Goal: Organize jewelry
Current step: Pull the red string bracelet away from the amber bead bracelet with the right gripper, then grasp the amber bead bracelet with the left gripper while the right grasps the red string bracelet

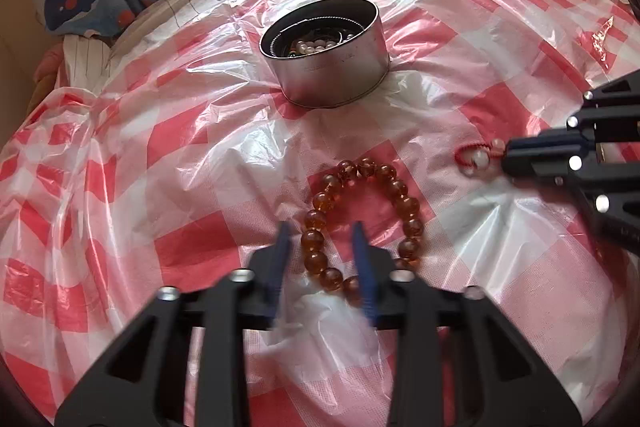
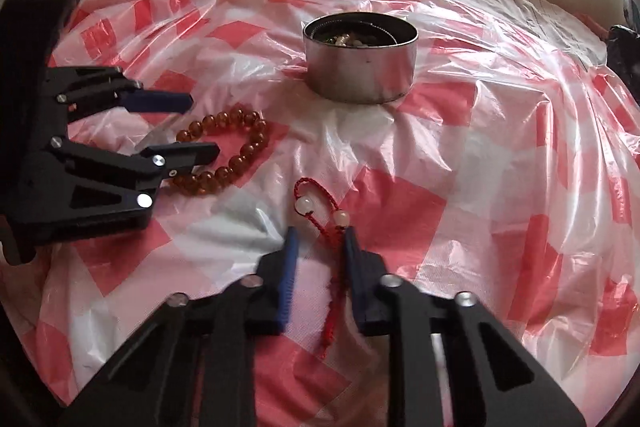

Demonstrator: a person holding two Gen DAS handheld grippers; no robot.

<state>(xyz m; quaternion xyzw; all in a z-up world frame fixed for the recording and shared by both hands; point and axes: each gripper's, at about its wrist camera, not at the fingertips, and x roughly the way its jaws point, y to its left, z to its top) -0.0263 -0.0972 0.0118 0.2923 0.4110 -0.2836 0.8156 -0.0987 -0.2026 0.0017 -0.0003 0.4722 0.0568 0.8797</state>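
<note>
I am holding my left gripper (image 1: pixel 322 233) open over the amber bead bracelet (image 1: pixel 360 223), with one side of the ring lying between the two fingers; nothing is gripped. My right gripper (image 2: pixel 320 235) is also standing open, around the red cord with two white beads (image 2: pixel 320 211), not pinching it. Both pieces are lying on the red and white checked plastic sheet (image 2: pixel 500 167). The round metal tin (image 1: pixel 332 67) is sitting farther ahead, with pearls inside.
</note>
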